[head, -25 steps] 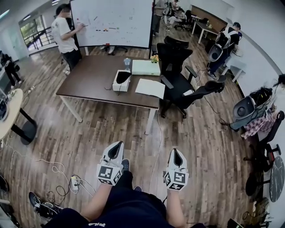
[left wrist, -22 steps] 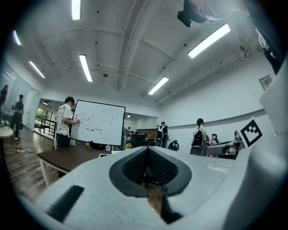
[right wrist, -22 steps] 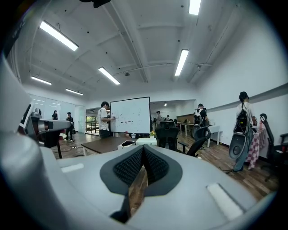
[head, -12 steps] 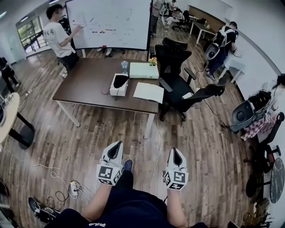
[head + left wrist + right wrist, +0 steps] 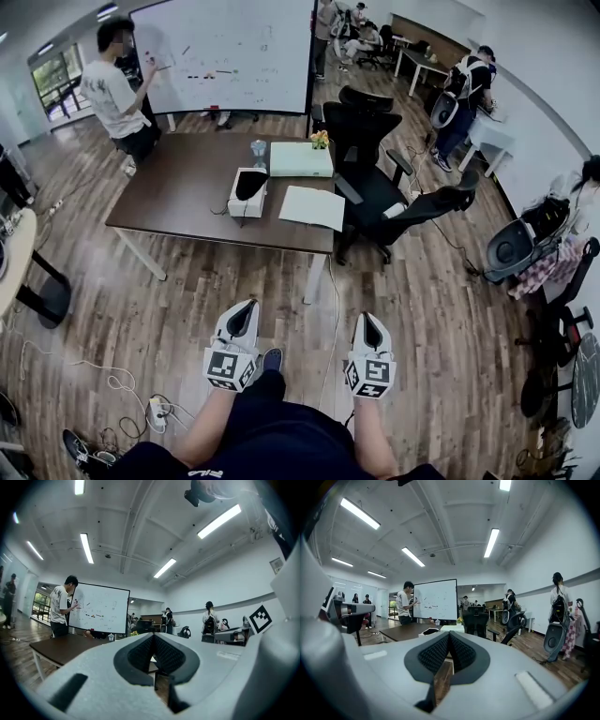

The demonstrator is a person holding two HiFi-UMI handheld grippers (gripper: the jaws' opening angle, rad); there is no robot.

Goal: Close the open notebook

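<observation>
Both left tool [image 5: 249,304] and right tool [image 5: 367,318], jaws together, hover over wood floor [image 5: 427,309], well apart from table [image 5: 186,192].

Open office: whiteboard [image 5: 230,54], desks [image 5: 192,192], swivel chairs [image 5: 367,136], strip lights [image 5: 491,542].
</observation>
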